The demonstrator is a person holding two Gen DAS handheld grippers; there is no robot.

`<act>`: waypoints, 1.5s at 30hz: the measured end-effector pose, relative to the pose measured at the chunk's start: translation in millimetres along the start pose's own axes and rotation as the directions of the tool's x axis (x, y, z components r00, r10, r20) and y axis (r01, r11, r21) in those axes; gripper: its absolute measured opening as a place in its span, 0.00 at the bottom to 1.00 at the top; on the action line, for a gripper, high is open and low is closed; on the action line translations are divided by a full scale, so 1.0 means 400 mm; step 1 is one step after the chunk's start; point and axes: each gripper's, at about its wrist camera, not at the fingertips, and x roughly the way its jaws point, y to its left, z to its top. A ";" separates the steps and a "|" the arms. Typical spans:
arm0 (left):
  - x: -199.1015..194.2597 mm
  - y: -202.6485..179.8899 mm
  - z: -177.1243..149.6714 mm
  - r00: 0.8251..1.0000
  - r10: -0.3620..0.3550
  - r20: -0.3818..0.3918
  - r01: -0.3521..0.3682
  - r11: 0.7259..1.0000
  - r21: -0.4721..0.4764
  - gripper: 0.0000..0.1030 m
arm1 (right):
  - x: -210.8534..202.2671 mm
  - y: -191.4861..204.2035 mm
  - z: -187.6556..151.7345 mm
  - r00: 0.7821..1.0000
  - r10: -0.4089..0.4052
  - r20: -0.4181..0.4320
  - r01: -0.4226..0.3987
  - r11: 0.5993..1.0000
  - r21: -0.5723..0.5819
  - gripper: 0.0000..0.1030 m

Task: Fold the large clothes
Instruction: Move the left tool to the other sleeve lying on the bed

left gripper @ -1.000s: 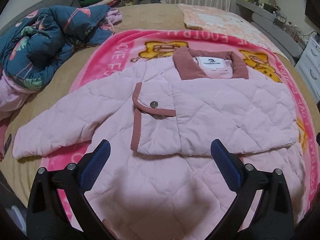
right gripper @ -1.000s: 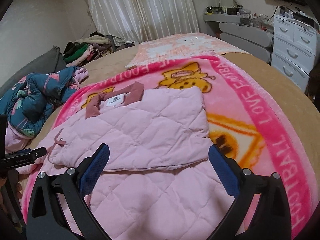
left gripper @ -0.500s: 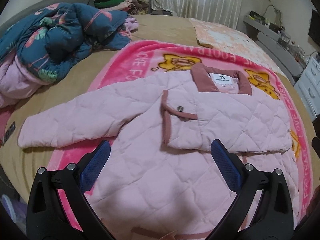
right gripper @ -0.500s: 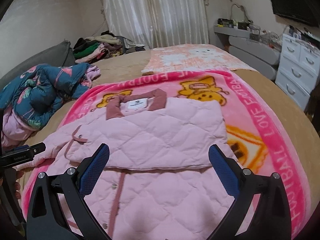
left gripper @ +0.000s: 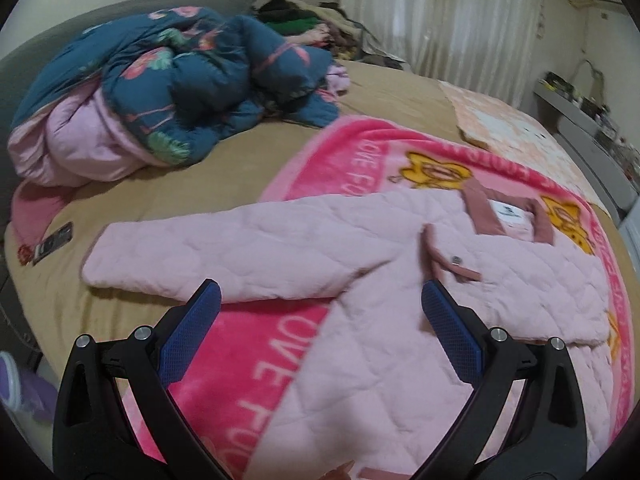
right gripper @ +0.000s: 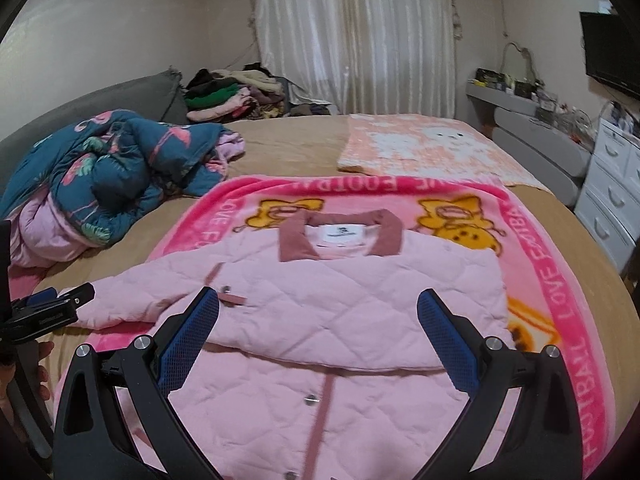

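Blue-padded and spread wide apart, our left gripper (left gripper: pixel 320 312) holds nothing and hangs over the near edge of the pink quilted jacket (left gripper: pixel 460 280); our right gripper (right gripper: pixel 318 316) is likewise apart and empty above the jacket's middle. The jacket lies front-up on the pink blanket (left gripper: pixel 280 352), collar (right gripper: pixel 340 236) at the far side. Its right side appears already folded across the chest, while the left sleeve (left gripper: pixel 224 256) lies outstretched onto the tan bedcover (left gripper: pixel 168 192). We judge the sleeve fold is next: the left gripper should reach the cuff, pinch it, and carry it rightward over the body.
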 end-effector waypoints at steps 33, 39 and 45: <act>0.142 0.433 -0.068 0.977 0.190 -0.102 -0.213 0.920 -0.330 0.91 | 0.138 0.440 -0.011 0.983 0.174 -0.058 -0.182 0.963 -0.199 0.96; 0.176 0.504 -0.086 0.972 0.187 -0.145 -0.231 0.886 -0.402 0.91 | 0.177 0.520 -0.037 0.973 0.213 -0.087 -0.229 0.935 -0.270 0.96; 0.221 0.565 -0.105 0.975 0.128 -0.182 -0.204 0.842 -0.499 0.91 | 0.236 0.598 -0.076 0.962 0.217 -0.167 -0.264 0.896 -0.356 0.96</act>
